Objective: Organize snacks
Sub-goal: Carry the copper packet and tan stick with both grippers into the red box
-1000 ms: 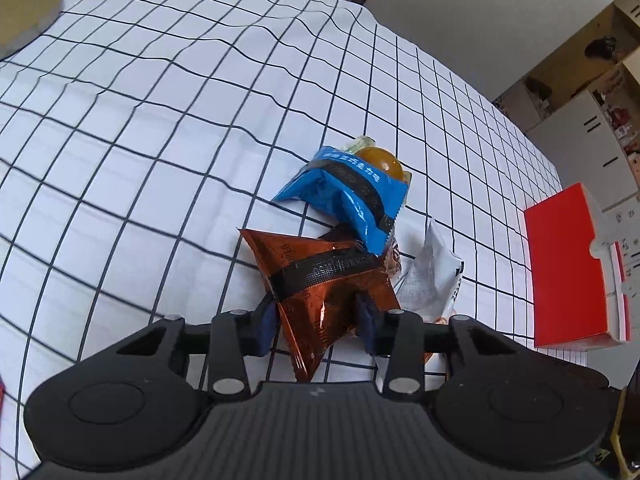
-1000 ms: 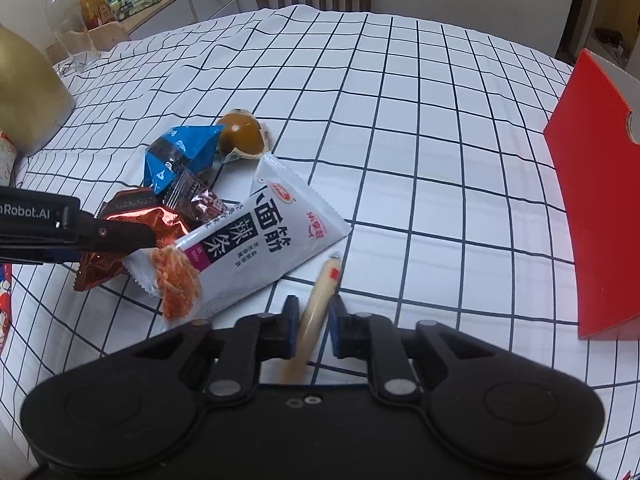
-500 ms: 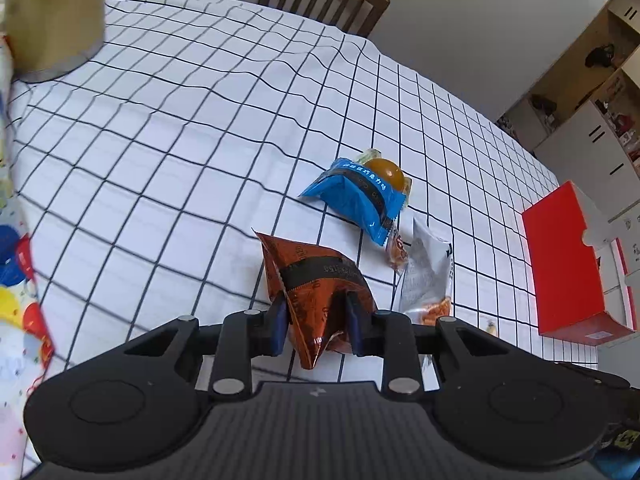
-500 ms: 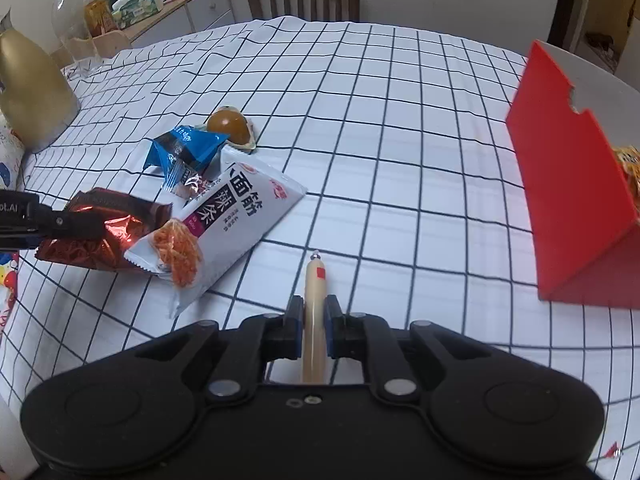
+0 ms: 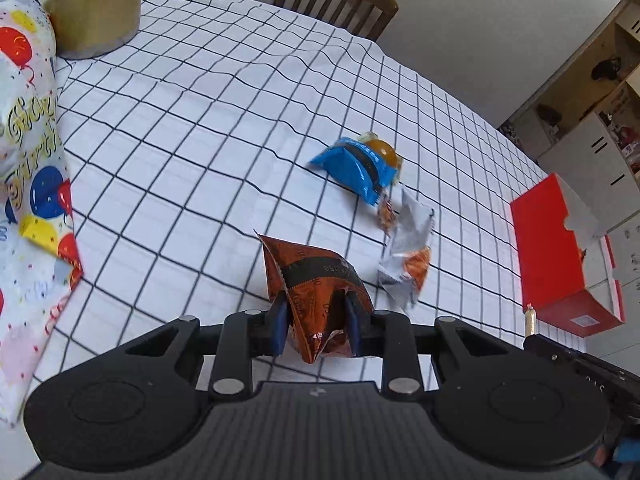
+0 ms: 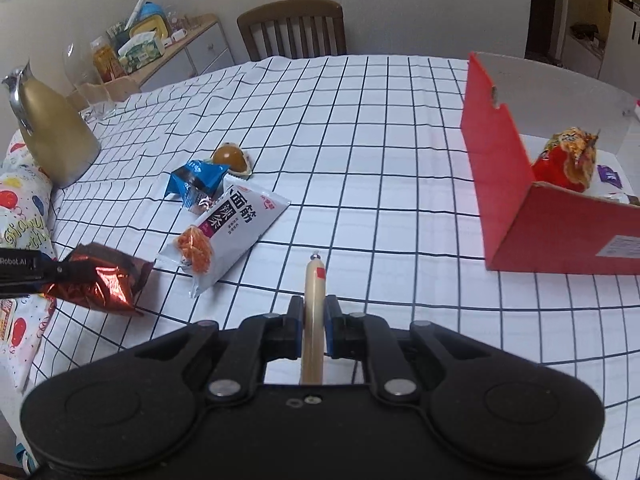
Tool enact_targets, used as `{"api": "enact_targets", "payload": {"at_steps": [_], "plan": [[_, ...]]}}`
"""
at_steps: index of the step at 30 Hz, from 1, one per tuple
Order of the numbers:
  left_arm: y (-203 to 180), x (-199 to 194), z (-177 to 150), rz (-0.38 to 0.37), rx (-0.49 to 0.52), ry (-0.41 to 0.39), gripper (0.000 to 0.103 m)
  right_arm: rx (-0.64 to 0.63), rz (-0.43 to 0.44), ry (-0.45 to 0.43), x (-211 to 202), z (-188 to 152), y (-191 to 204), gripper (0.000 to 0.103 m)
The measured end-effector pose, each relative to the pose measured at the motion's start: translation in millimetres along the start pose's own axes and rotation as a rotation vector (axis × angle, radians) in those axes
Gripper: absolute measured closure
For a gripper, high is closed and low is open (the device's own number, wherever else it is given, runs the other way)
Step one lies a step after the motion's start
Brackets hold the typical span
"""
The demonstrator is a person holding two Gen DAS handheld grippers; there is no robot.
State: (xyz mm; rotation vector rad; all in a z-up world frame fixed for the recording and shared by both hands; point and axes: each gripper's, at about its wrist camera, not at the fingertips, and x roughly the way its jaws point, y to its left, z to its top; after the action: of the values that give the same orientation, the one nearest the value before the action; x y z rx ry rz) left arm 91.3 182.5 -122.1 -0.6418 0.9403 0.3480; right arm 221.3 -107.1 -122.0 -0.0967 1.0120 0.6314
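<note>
Red cardboard, the box (image 6: pixel 520 200) off to the right claw's (image 6: pixel 313 322) right, already held at least 1 red snack bag (image 6: pixel 568 160). That claw was clenched on a thin sausage stick (image 6: pixel 314 292); the left claw (image 5: pixel 316 326) had just closed onto a copper foil packet (image 5: pixel 316 280), lifted clear. Ahead of both, 3 snacks remained on the checked cloth (image 6: pixel 380 120): a blue packet (image 6: pixel 196 180), a brown round one (image 6: pixel 230 156) and a white bag (image 6: pixel 236 228) printed "面筋 辣条". The left claw read "Robot.AI".

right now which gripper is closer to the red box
Right. The right gripper, holding the sausage stick, is just short of the red box; the left gripper is farther, beyond the white packet.
</note>
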Motion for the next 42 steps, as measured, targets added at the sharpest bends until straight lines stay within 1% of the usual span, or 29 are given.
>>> {"api": "enact_targets", "payload": {"at_steps": [5, 10, 13, 17, 26, 30, 35, 39, 42], "plan": [[-20, -6, -13, -0.009, 0.015, 0.018, 0.075, 0.026, 0.015, -0.024, -21, -4, -15, 0.095], [-49, -10, -19, -0.044, 0.029, 0.028, 0.075, 0.027, 0.014, -0.056, -40, -6, -33, 0.095], [-72, -12, -23, -0.059, 0.055, 0.021, 0.075, 0.035, 0.016, -0.071, -51, -5, -45, 0.095], [-101, -9, -28, -0.094, 0.073, 0.036, 0.075, 0.037, 0.017, -0.095, -65, -2, -64, 0.095], [-175, -2, -34, -0.145, 0.148, 0.047, 0.075, 0.053, 0.003, -0.148, -93, 11, -116, 0.095], [-210, -2, -30, -0.169, 0.185, 0.039, 0.077, 0.052, -0.005, -0.169, -102, 20, -140, 0.095], [-256, 1, -25, -0.196, 0.243, 0.007, 0.079, 0.056, -0.015, -0.189, -109, 31, -172, 0.095], [-290, 4, -23, -0.216, 0.280, 0.006, 0.081, 0.058, -0.029, -0.208, -111, 40, -197, 0.095], [-315, 0, -21, -0.219, 0.318, -0.028, 0.081, 0.071, -0.028, -0.212, -110, 46, -215, 0.095]]}}
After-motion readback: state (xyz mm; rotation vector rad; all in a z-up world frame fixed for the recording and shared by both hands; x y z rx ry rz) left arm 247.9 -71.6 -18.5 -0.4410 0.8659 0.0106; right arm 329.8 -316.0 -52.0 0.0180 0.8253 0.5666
